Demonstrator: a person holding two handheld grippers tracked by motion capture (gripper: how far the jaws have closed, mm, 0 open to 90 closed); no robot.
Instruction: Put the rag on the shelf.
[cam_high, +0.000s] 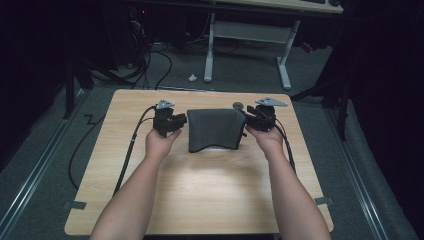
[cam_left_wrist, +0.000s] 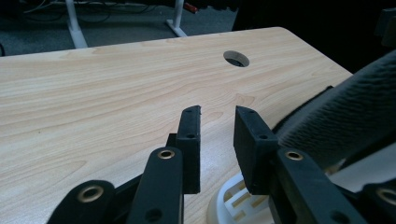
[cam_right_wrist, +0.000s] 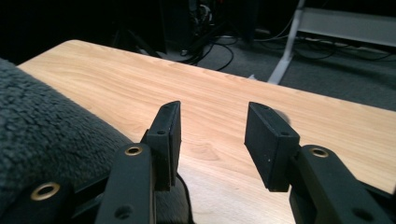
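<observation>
We see a dark grey fleecy cloth (cam_high: 215, 129) draped over a white plastic object (cam_left_wrist: 233, 200) near the middle of the wooden surface (cam_high: 200, 190), lying between the two grippers. The left gripper (cam_high: 176, 124) sits just beside the cloth's left edge, and the right gripper (cam_high: 250, 119) just beside its right edge, each held in one of the person's hands.

In the left gripper view, the fingers (cam_left_wrist: 191, 140) stand apart with a narrow gap and nothing between them; bare wood shows through the gap. The cloth (cam_left_wrist: 345, 116) rises just to the right of these fingers, and the white object's slotted rim peeks out below them. A round hole (cam_left_wrist: 236, 58) in the surface lies well beyond the fingertips.

In the right gripper view, the fingers (cam_right_wrist: 268, 144) are spread wider, again with only wood visible between them. The cloth (cam_right_wrist: 42, 135) bulks up just to the left of these fingers, close against the left one; we cannot tell whether it touches.

Neither pair of fingers pinches the cloth.
</observation>
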